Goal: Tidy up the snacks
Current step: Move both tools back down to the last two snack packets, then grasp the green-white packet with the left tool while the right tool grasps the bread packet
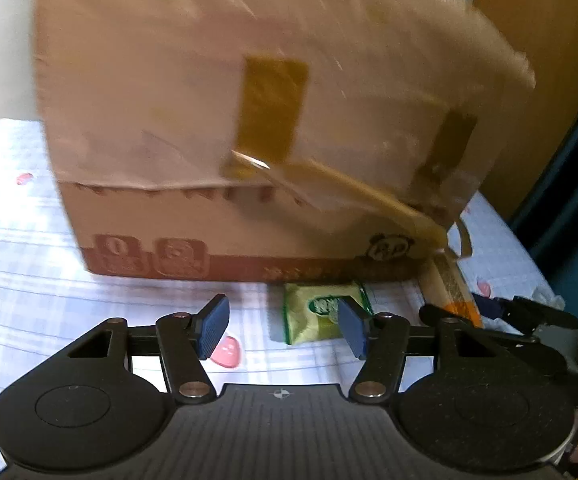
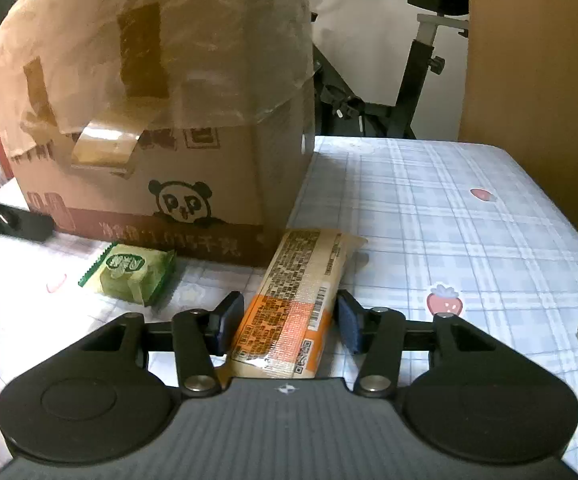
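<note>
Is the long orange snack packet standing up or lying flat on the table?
Lying flat. The packet rests lengthwise on the checked tablecloth, printed label side up, its far end near the cardboard box.

Cardboard box motion-blurred, top cut off; print unreadable.

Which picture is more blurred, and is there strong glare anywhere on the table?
Left wrist view: motion blur smears the box and its print; the claw stays sharp. Right wrist view: mostly crisp, the label on the orange packet almost readable, but glare whitens the tablecloth at lower left, beside the green packet. Both views bend straight lines at the edges.
</note>
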`<state>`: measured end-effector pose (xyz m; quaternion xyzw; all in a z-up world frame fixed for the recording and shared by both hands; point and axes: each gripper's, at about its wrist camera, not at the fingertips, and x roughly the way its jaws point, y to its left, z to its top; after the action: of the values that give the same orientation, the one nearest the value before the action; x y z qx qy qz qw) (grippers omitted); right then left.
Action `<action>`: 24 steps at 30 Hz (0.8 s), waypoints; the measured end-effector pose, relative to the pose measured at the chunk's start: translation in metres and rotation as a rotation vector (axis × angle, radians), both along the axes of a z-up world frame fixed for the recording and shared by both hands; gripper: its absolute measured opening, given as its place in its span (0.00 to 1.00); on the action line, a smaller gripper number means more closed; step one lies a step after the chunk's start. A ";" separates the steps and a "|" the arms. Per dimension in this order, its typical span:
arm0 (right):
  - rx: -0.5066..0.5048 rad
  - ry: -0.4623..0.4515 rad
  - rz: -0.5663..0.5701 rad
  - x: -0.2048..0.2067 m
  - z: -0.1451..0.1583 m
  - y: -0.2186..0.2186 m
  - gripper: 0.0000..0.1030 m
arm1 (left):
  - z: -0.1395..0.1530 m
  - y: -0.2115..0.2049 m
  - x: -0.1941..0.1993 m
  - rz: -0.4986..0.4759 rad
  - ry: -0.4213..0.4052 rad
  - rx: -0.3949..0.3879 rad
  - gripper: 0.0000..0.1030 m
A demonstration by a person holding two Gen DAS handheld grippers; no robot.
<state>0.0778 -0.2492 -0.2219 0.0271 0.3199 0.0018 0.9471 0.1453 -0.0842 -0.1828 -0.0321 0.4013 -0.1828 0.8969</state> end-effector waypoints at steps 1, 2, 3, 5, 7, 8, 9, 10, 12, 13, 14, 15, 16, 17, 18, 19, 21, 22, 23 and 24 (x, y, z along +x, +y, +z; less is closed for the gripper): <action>0.008 -0.003 0.000 0.000 0.001 -0.002 0.51 | -0.003 -0.006 0.002 -0.007 0.005 0.002 0.61; 0.017 -0.007 0.001 0.000 0.001 -0.003 0.51 | -0.008 -0.010 0.006 -0.014 0.008 0.003 0.62; 0.026 -0.010 0.001 0.000 0.002 -0.005 0.51 | -0.011 -0.016 0.008 -0.021 0.013 0.002 0.62; 0.044 -0.015 -0.004 0.000 0.002 -0.008 0.50 | -0.017 -0.027 0.014 -0.024 0.024 0.000 0.64; 0.047 -0.018 -0.006 0.000 0.002 -0.009 0.50 | -0.022 -0.036 0.018 -0.022 0.034 0.000 0.70; 0.044 -0.019 -0.006 -0.001 0.002 -0.007 0.50 | -0.025 -0.040 0.019 -0.021 0.039 0.003 0.71; 0.040 -0.021 -0.005 -0.002 0.002 -0.006 0.50 | -0.027 -0.045 0.021 -0.022 0.041 0.011 0.72; 0.037 -0.021 -0.005 -0.002 0.002 -0.006 0.50 | -0.029 -0.050 0.023 -0.026 0.044 0.022 0.72; 0.039 -0.023 -0.005 -0.002 0.002 -0.006 0.50 | -0.033 -0.059 0.027 -0.033 0.049 0.052 0.75; 0.046 -0.025 -0.005 -0.002 0.002 -0.007 0.50 | -0.034 -0.060 0.027 -0.034 0.049 0.065 0.76; 0.054 -0.028 -0.006 -0.002 0.002 -0.008 0.50 | -0.035 -0.063 0.028 -0.032 0.047 0.075 0.76; 0.063 -0.028 -0.006 -0.003 0.002 -0.010 0.50 | -0.036 -0.065 0.029 -0.027 0.043 0.081 0.76; 0.069 -0.028 -0.006 -0.003 0.002 -0.010 0.50 | -0.038 -0.066 0.030 -0.020 0.040 0.084 0.76; 0.072 -0.028 -0.005 -0.003 0.002 -0.011 0.50 | -0.040 -0.068 0.032 -0.012 0.040 0.087 0.76; 0.071 -0.028 -0.005 -0.002 0.002 -0.011 0.50 | -0.043 -0.069 0.034 -0.001 0.042 0.089 0.76; 0.070 -0.028 -0.004 -0.002 0.002 -0.011 0.50 | -0.046 -0.072 0.036 0.009 0.046 0.090 0.76; 0.073 -0.028 -0.003 -0.003 0.002 -0.011 0.50 | -0.051 -0.076 0.040 0.028 0.054 0.093 0.78; 0.079 -0.029 -0.003 -0.003 0.002 -0.012 0.50 | -0.051 -0.077 0.041 0.029 0.046 0.096 0.78; 0.084 -0.030 -0.004 -0.003 0.002 -0.012 0.50 | -0.052 -0.080 0.041 0.026 0.041 0.108 0.78; 0.090 -0.031 -0.004 -0.003 0.002 -0.014 0.50 | -0.054 -0.083 0.041 0.017 0.035 0.128 0.78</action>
<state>0.0750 -0.2627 -0.2202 0.0705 0.3048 0.0147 0.9497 0.1861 -0.1674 -0.2364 0.0187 0.4275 -0.1486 0.8915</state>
